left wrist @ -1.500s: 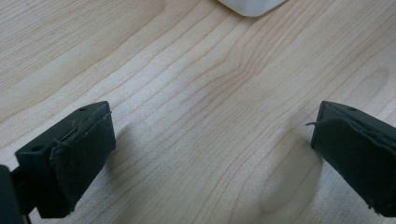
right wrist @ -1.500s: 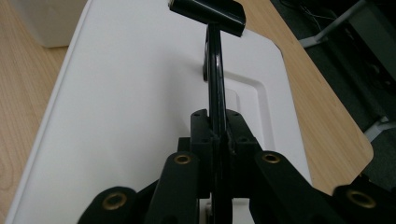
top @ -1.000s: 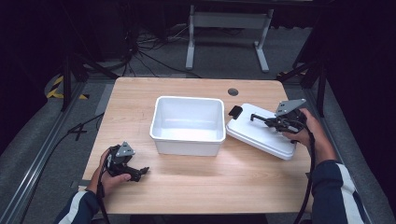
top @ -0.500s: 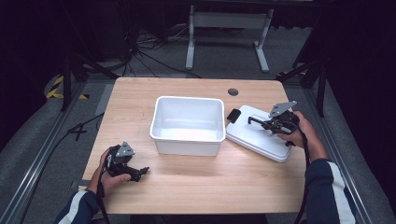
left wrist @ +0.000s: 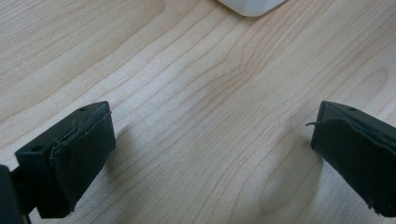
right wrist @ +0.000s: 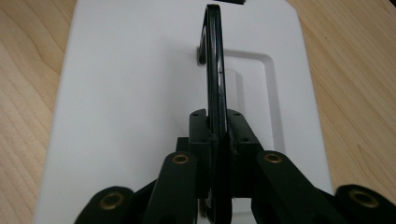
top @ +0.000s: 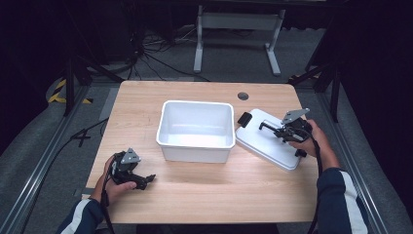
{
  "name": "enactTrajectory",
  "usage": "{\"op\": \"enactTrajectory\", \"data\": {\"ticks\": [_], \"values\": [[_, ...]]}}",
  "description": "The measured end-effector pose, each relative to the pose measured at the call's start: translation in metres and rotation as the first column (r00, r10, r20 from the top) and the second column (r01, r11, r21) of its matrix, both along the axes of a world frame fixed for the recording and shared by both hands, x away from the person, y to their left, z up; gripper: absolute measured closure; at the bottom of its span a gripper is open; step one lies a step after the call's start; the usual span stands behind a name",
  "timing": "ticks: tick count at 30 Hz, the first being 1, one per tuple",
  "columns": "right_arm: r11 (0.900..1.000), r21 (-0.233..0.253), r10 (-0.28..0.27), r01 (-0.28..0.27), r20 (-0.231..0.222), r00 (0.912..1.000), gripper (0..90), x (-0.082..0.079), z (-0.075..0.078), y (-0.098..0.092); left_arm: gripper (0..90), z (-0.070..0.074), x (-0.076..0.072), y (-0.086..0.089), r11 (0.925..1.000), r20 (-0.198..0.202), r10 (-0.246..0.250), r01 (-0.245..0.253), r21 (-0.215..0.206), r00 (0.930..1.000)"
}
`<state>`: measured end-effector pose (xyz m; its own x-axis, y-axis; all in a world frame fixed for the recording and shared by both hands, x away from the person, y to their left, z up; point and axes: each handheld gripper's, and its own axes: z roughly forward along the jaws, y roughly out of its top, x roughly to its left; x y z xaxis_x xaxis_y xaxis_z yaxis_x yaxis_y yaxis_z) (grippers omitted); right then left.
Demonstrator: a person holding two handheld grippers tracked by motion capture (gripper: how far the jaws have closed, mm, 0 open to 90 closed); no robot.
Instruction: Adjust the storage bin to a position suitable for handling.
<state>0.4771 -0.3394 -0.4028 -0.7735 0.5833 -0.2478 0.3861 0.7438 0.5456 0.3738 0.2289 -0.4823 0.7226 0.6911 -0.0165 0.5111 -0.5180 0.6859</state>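
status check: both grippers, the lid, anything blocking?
Right hand-held gripper shut on lid handle. Left hand-held gripper open over bare table. White lid beside open white tub. Nothing blocking.

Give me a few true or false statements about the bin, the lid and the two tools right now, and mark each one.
1. The right tool is shut on the lid's black handle. True.
2. The white lid sits on top of the white bin. False: it lies beside the bin, on the table.
3. The left tool is open over bare wood. True.
4. The bin holds several objects. False: it looks empty.
5. The left tool grips the bin's rim. False: it holds nothing.
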Motion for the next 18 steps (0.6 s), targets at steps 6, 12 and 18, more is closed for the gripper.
{"op": "enactTrajectory", "data": {"ticks": [6,12,18], "values": [[1.0,0.024,-0.016,0.015,0.018,0.9997,77.9,-0.002,0.003,0.0,0.2,0.0,0.0,0.0,1.0,-0.003,0.0,0.0,-0.001,1.0],[0.999,0.036,-0.024,0.024,0.021,0.9995,70.1,-0.002,0.007,0.001,0.2,0.0,0.0,0.0,1.0,-0.006,-0.003,0.003,-0.001,1.0],[0.998,0.06,-0.02,0.019,0.022,0.9995,64.4,-0.005,0.011,0.006,0.2,0.0,0.0,0.001,1.0,-0.005,-0.007,0.007,0.001,1.0]]}}
